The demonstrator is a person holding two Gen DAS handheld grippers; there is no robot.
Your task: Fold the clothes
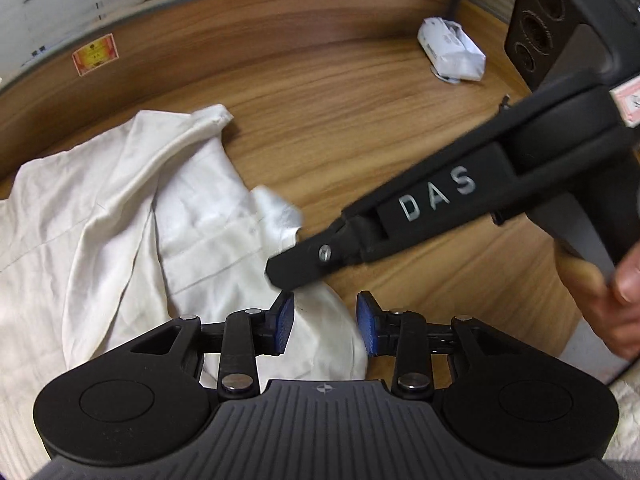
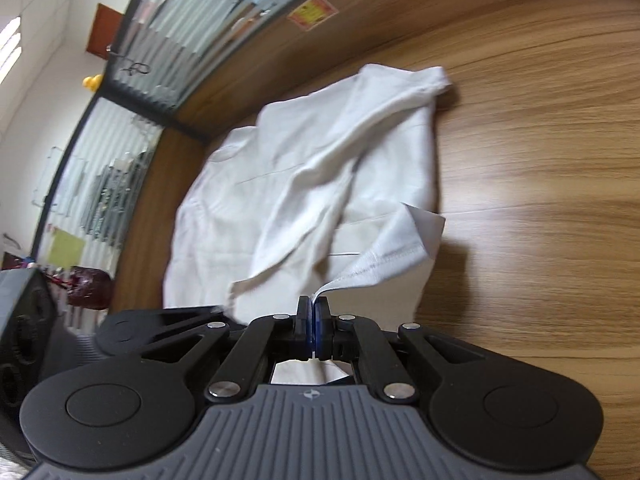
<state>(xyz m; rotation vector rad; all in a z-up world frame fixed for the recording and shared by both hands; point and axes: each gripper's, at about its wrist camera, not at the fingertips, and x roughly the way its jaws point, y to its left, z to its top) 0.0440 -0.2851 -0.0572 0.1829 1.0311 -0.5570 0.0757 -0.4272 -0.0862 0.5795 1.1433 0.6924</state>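
1. Clamping a stitched hem of the white cotton garment (image 2: 320,184), the right gripper (image 2: 313,320) has its blue pads pressed together, with a thin edge of cloth pinched between them and running up and away to the right.
2. From that pinch the hem rises off the wooden tabletop (image 2: 540,200), so a folded corner of the fabric hangs lifted above its own shadow.
3. In the left wrist view, the left gripper (image 1: 326,328) stands partly open, its two blue pads apart with a rounded bulge of the same white garment (image 1: 120,220) lying between them; whether the pads press on that cloth cannot be told.
4. Just beyond the left pads, the black tip of the right gripper (image 1: 288,268) reaches in from the right, held by a person's hand (image 1: 616,304) at the frame's edge.
5. Farther out, the garment lies crumpled across the left half of the wooden table (image 1: 360,92), one sleeve end pointing toward the far edge.
6. At the far right of the table sits a white plastic packet (image 1: 450,48), well apart from the cloth, next to a black box with round holes (image 1: 536,28).
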